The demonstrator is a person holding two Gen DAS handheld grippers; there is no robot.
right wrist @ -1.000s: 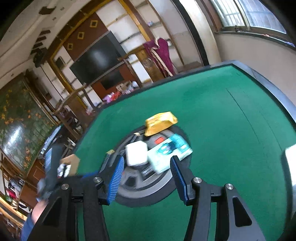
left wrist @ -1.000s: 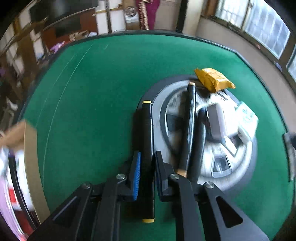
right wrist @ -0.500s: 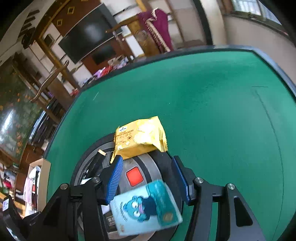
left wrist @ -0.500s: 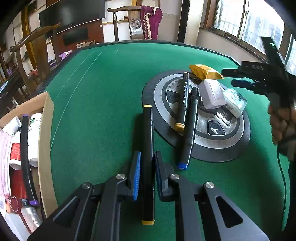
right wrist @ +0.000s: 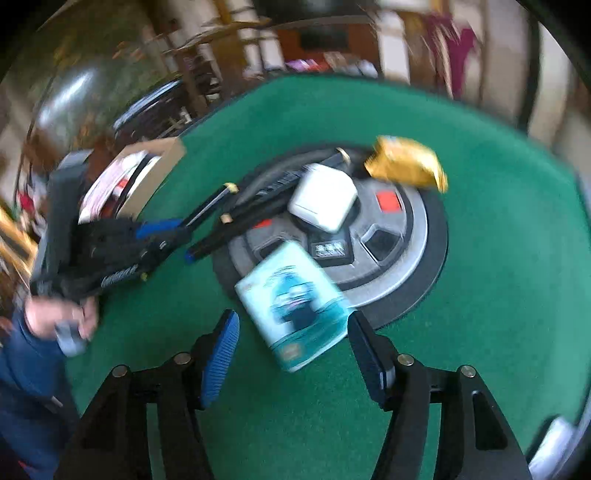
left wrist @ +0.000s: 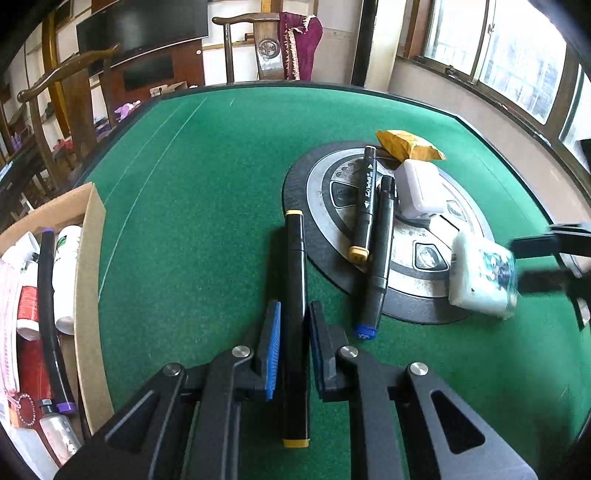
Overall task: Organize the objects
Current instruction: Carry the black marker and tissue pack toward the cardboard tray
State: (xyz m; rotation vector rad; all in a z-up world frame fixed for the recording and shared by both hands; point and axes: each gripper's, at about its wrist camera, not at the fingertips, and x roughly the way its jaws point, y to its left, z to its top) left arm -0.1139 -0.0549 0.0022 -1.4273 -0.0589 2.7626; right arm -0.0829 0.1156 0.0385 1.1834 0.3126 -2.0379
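Daylight enters through the windows [left wrist: 517, 62] at about two o'clock in the left wrist view, which is bright and sharp, with soft shadows on the green table [left wrist: 207, 177]. Fisheye bending curves every edge, with dark corners. The right wrist view is smeared by motion blur (background worst), slightly dimmer throughout.

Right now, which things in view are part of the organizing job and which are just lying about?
In the job:
- yellow-capped marker, clamped in the left hand-held gripper
- two markers on the round disc
- white case
- yellow packet
- tissue pack, between the opening right hand-held gripper
- cardboard box

Lying about:
- chairs
- TV
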